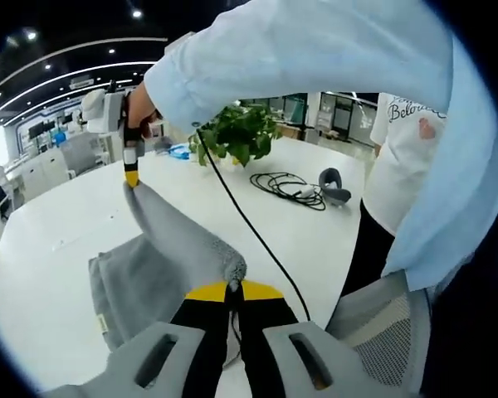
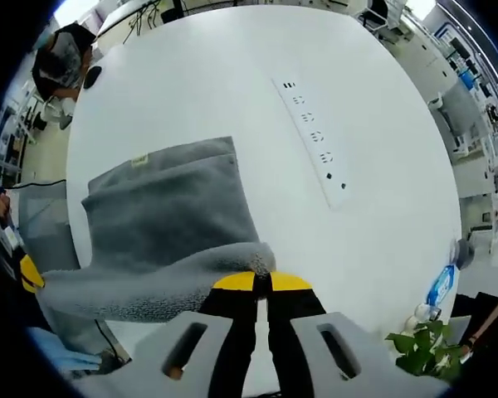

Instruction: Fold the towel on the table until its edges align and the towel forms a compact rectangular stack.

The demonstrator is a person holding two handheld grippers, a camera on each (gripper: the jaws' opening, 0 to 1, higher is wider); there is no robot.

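Observation:
A grey towel (image 1: 162, 257) lies partly on the white table (image 1: 58, 224), with one edge lifted and stretched taut between both grippers. My left gripper (image 1: 235, 288) is shut on one corner of that raised edge. My right gripper (image 1: 131, 177), held by a hand in a light blue sleeve, is shut on the other corner, up and to the left. In the right gripper view the towel (image 2: 166, 211) has a folded layer resting flat, with a small label at its far left corner. There my right gripper (image 2: 261, 280) pinches its corner, and the left gripper (image 2: 29, 272) shows at the left edge.
A potted plant (image 1: 236, 133), a coiled black cable (image 1: 286, 186) and a dark grey object (image 1: 334, 186) sit at the far side. A cord runs across the table toward me. A built-in socket strip (image 2: 315, 137) lies beyond the towel. A mesh chair (image 1: 382, 327) and a standing person (image 1: 407, 157) are at the right.

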